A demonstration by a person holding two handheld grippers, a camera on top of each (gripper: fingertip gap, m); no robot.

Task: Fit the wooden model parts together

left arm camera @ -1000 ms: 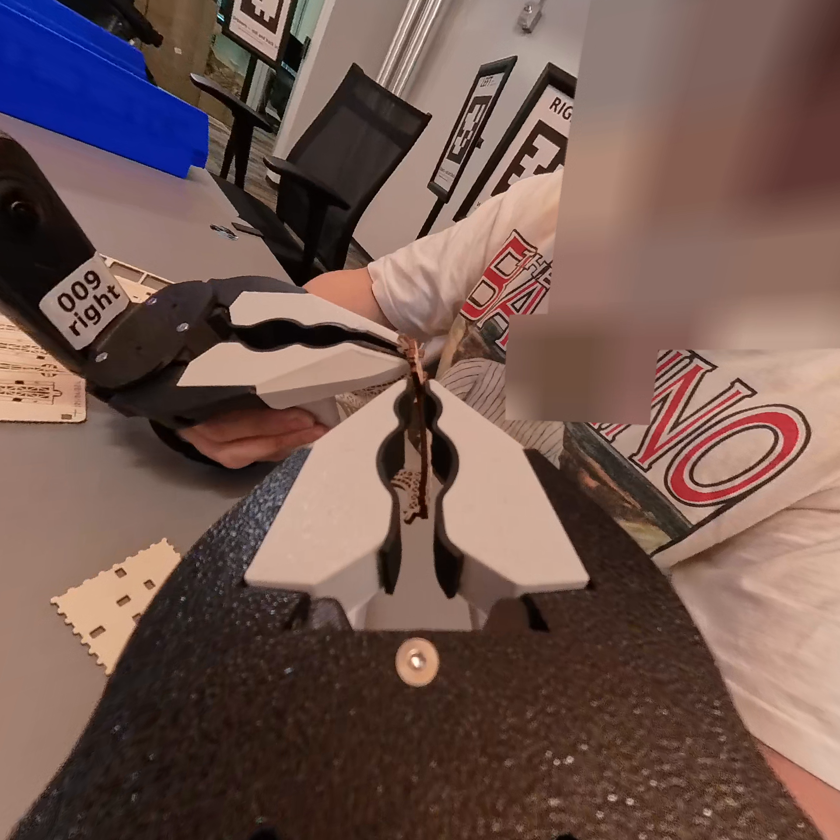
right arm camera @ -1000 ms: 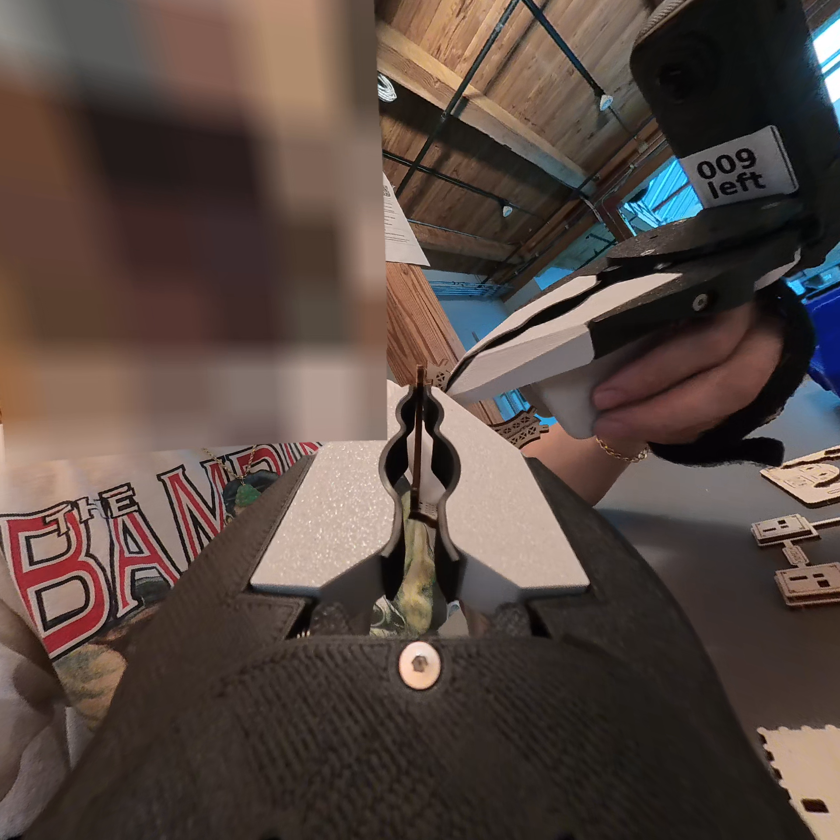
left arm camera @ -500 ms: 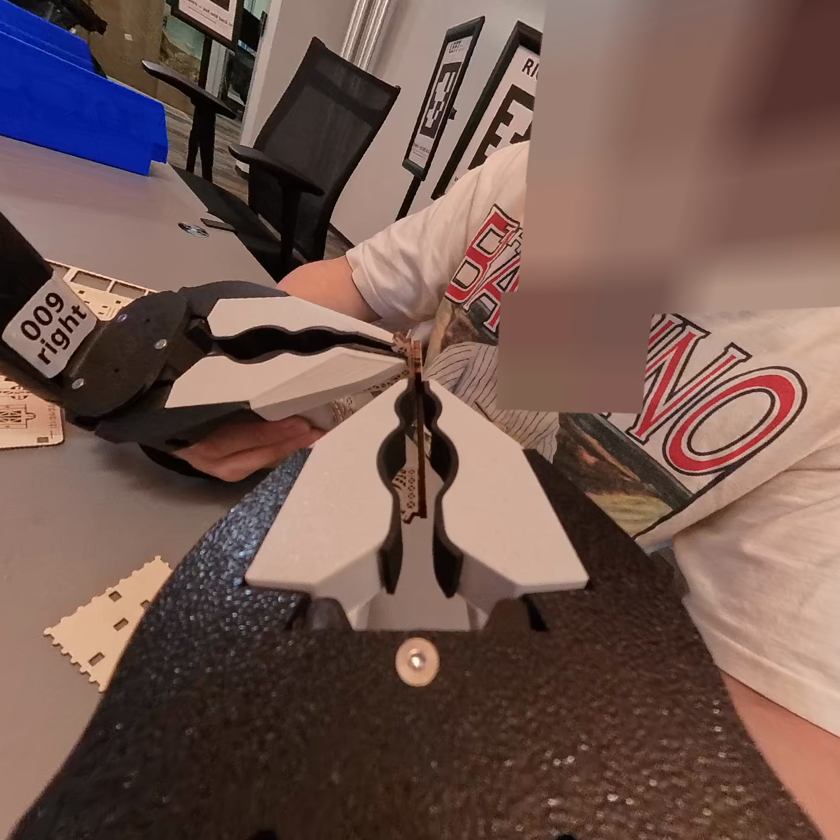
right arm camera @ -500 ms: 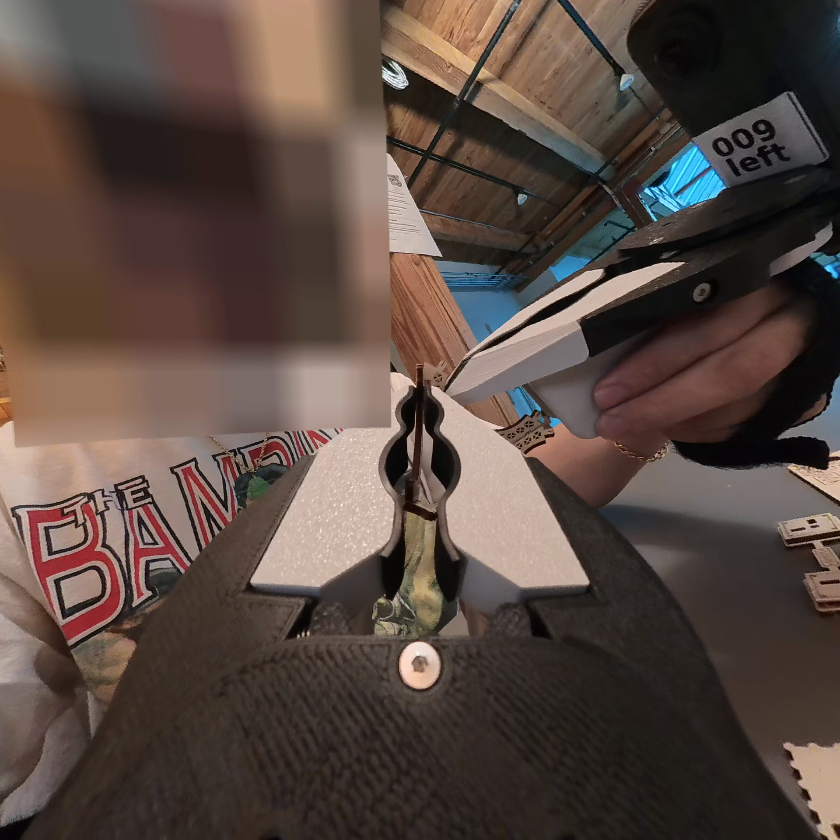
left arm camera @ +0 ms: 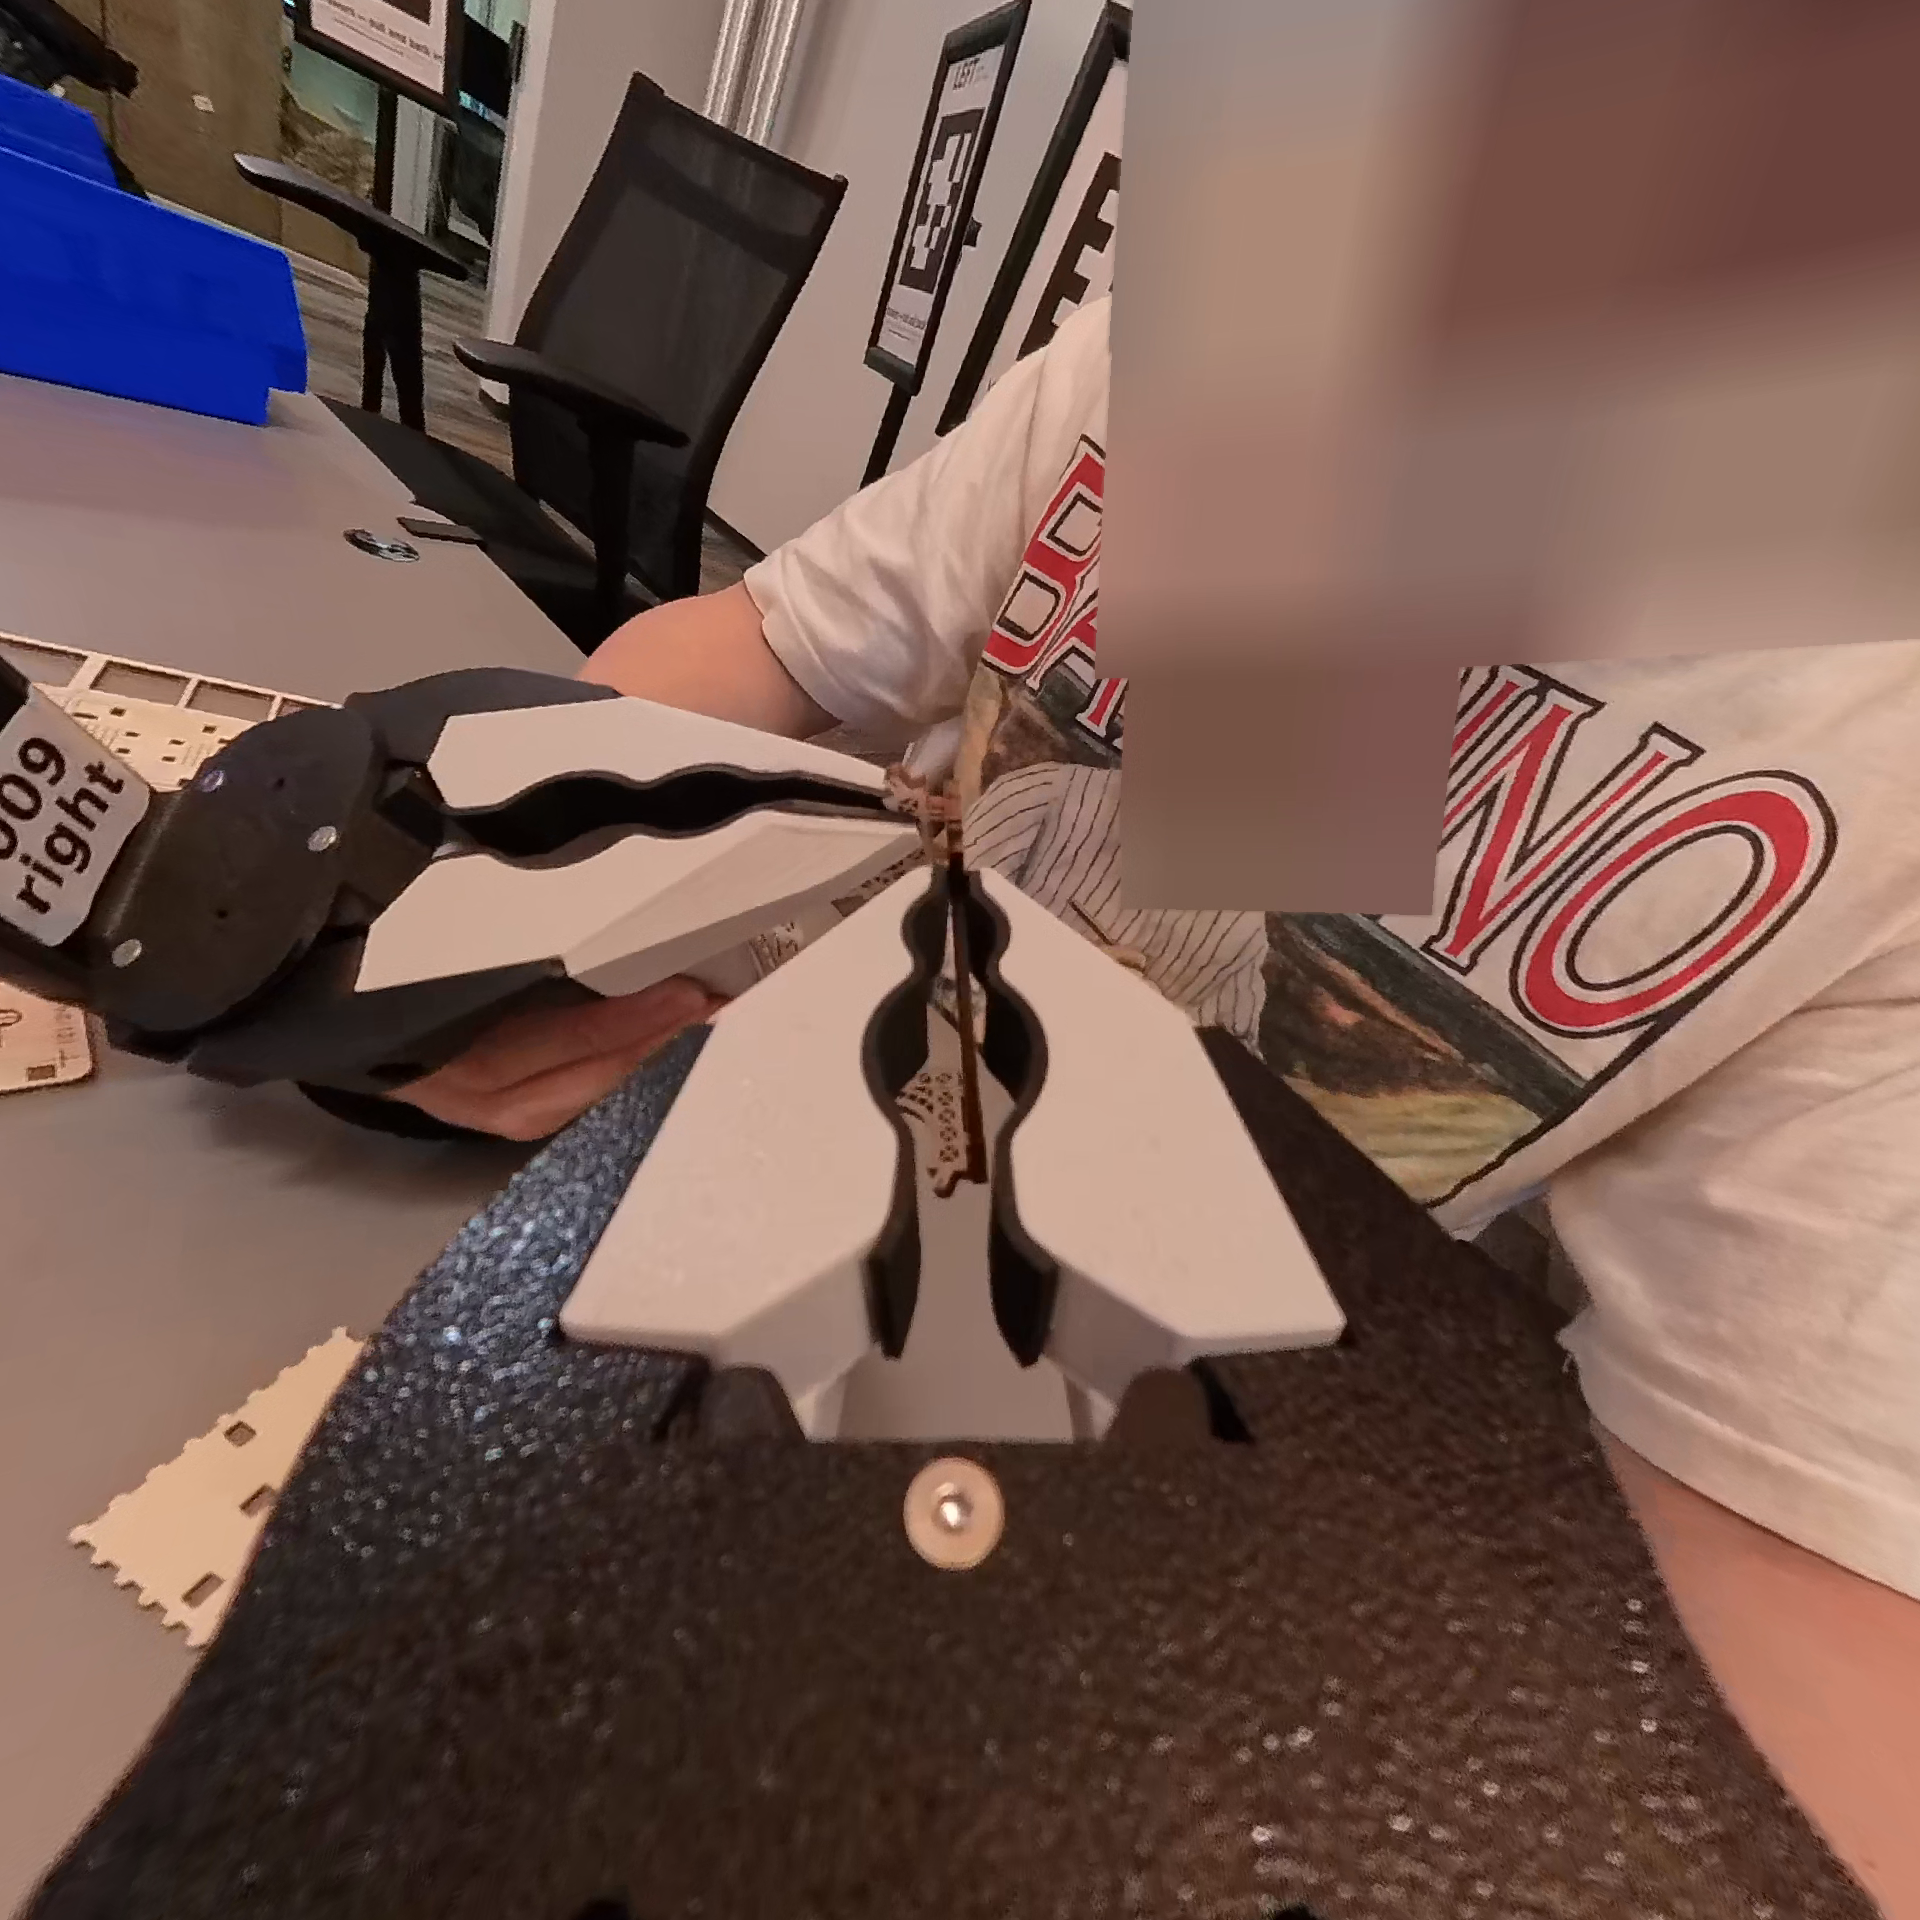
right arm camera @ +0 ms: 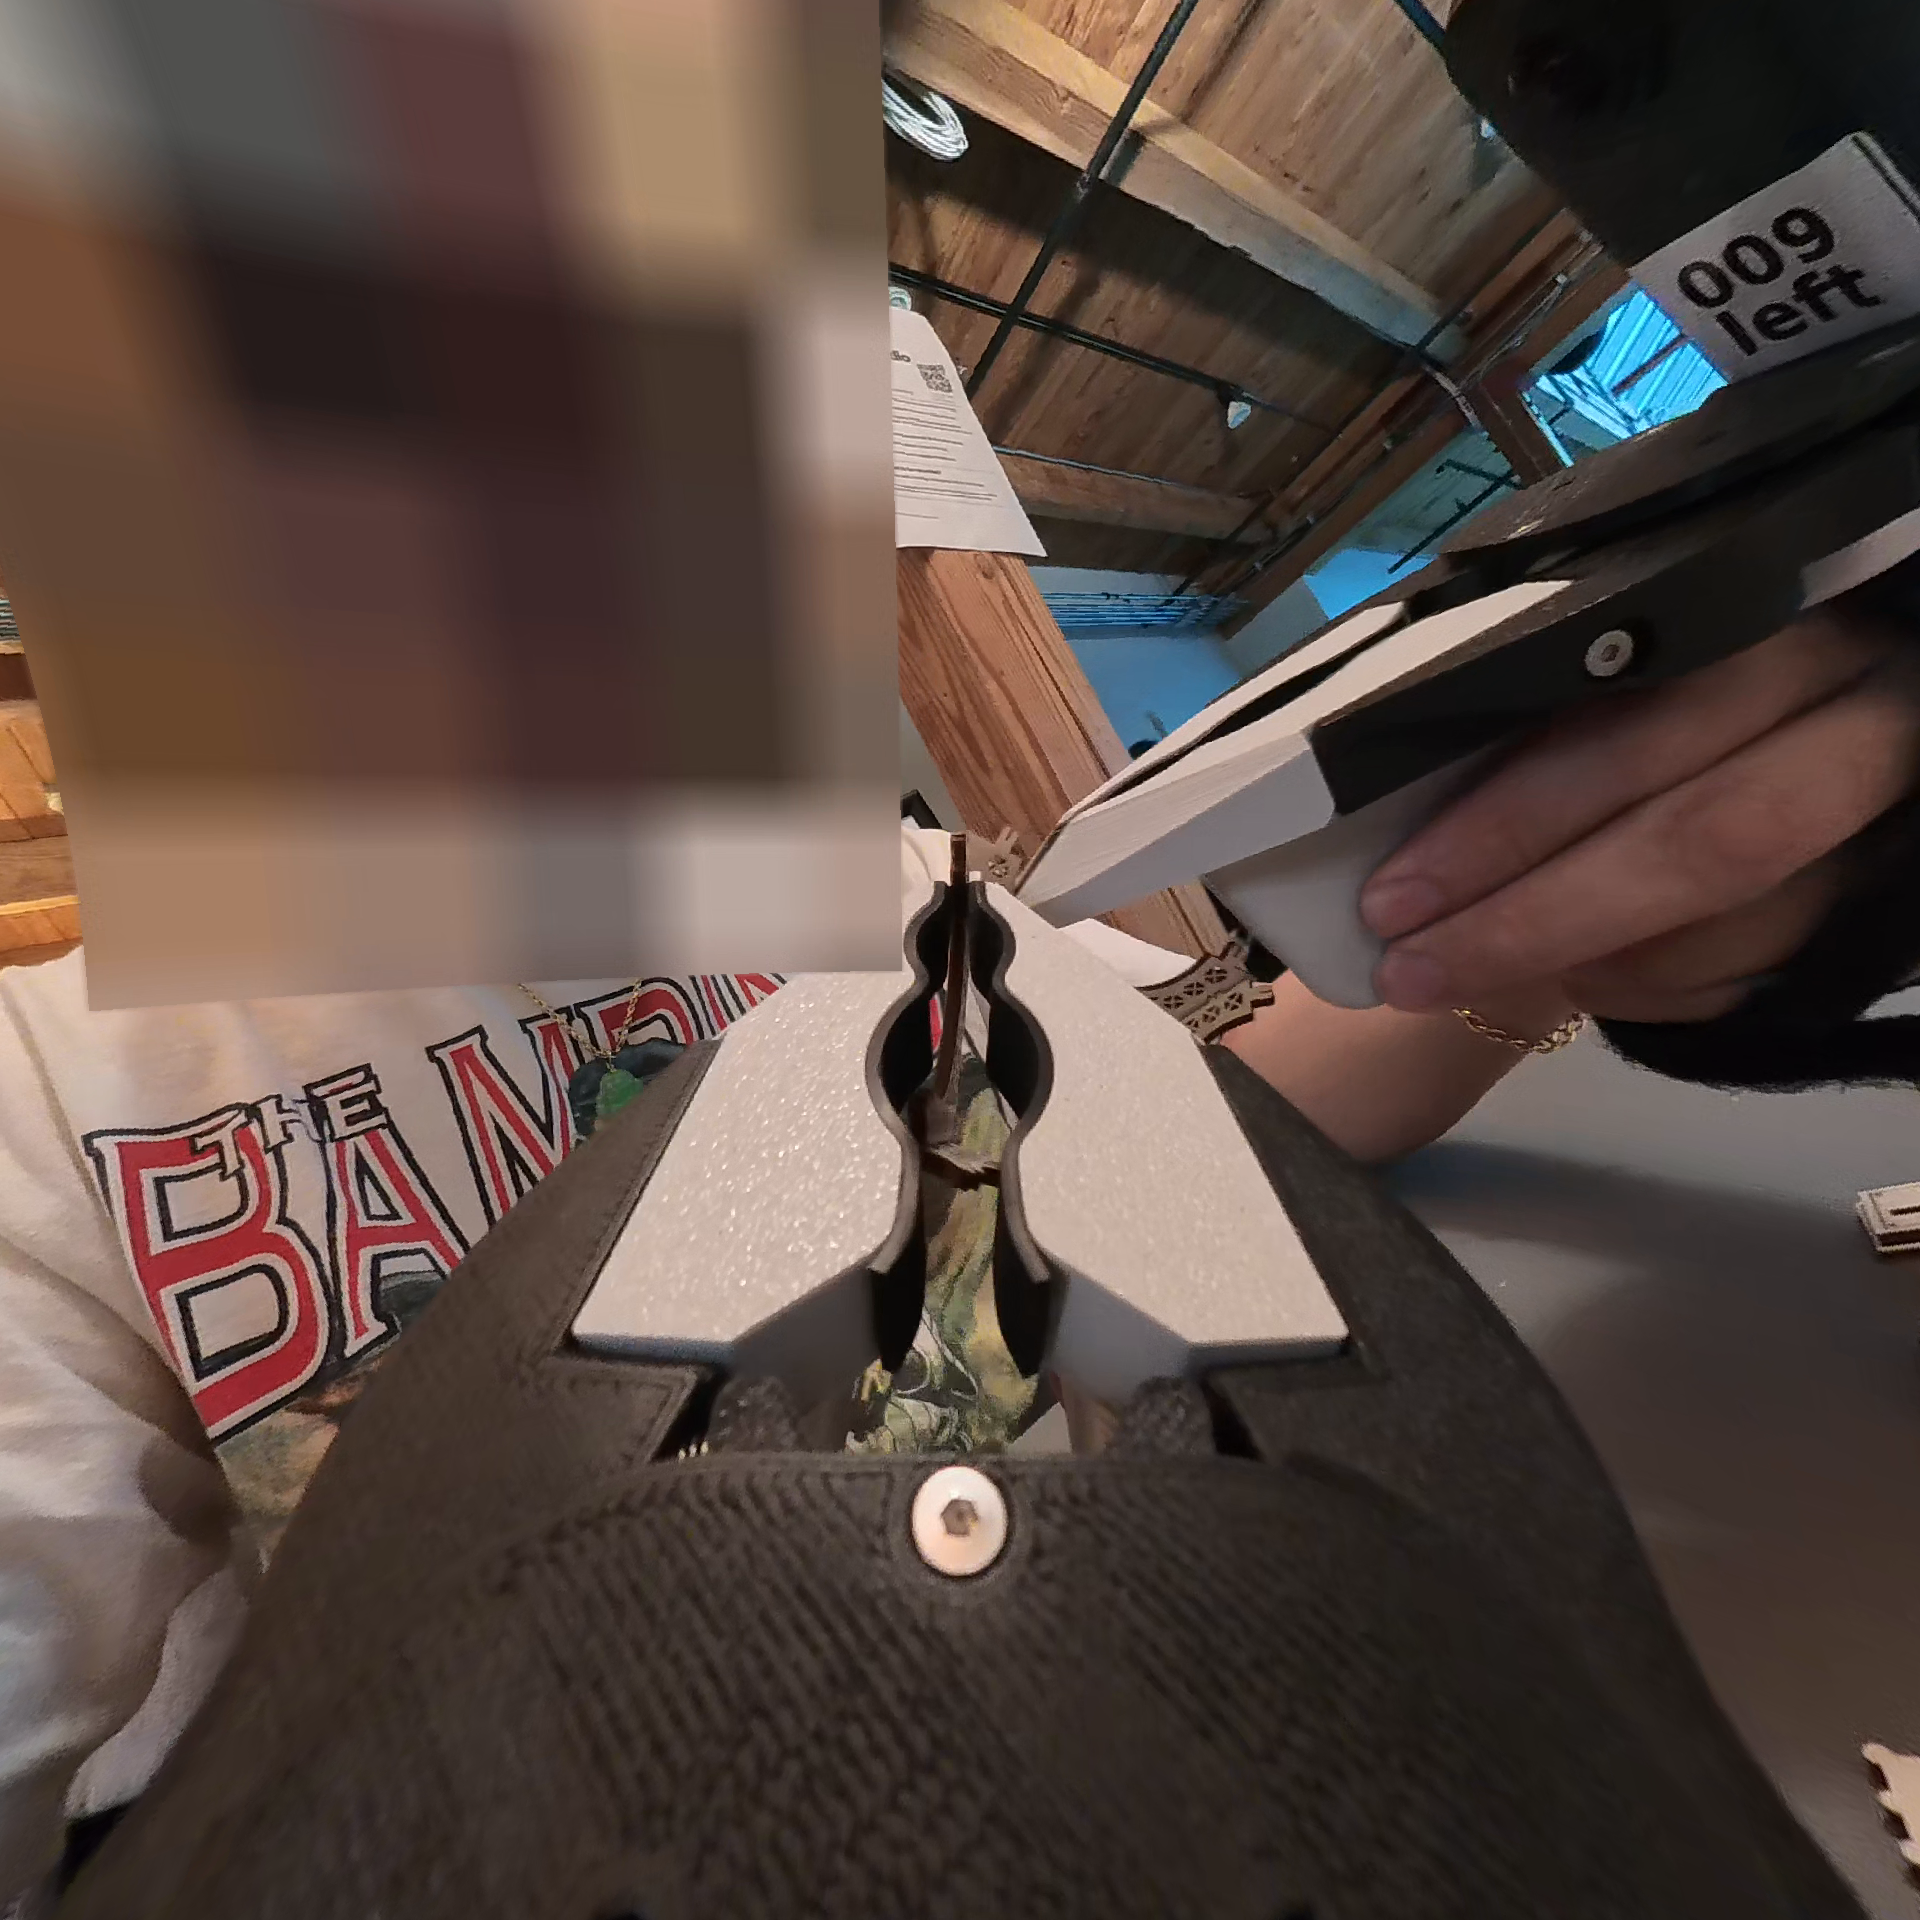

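Note:
Both grippers are held up above the grey table (left arm camera: 208, 1195), tip to tip, in front of a person in a white T-shirt. My left gripper (left arm camera: 954, 878) is shut on a thin wooden model part (left arm camera: 968, 1039), seen edge-on, with a lattice-cut piece (left arm camera: 940, 1127) showing between the fingers. My right gripper (left arm camera: 896, 805) comes in from the left, shut on a small wooden part (left arm camera: 930, 805) that touches the left one's part. In the right wrist view the right gripper (right arm camera: 958, 894) grips its thin part (right arm camera: 954, 997). The left gripper (right arm camera: 1023, 883) meets it from the right, with lattice wood (right arm camera: 1210, 992) hanging below.
A notched wooden panel (left arm camera: 197, 1496) lies on the table at the lower left. Cut-out wooden sheets (left arm camera: 156, 707) lie farther back. Blue bins (left arm camera: 125, 291) and a black office chair (left arm camera: 665, 312) stand behind. Small wooden pieces (right arm camera: 1891, 1226) lie at the right. The grippers are tip to tip, or close to it. Left tips and right tips are each some 20 cm from the notched wooden panel (left arm camera: 197, 1496).
Both grippers stay shut and tip to tip. The pair has shifted slightly: the right gripper sits lower and flatter in the left view, and the left gripper has moved up and right in the right view.

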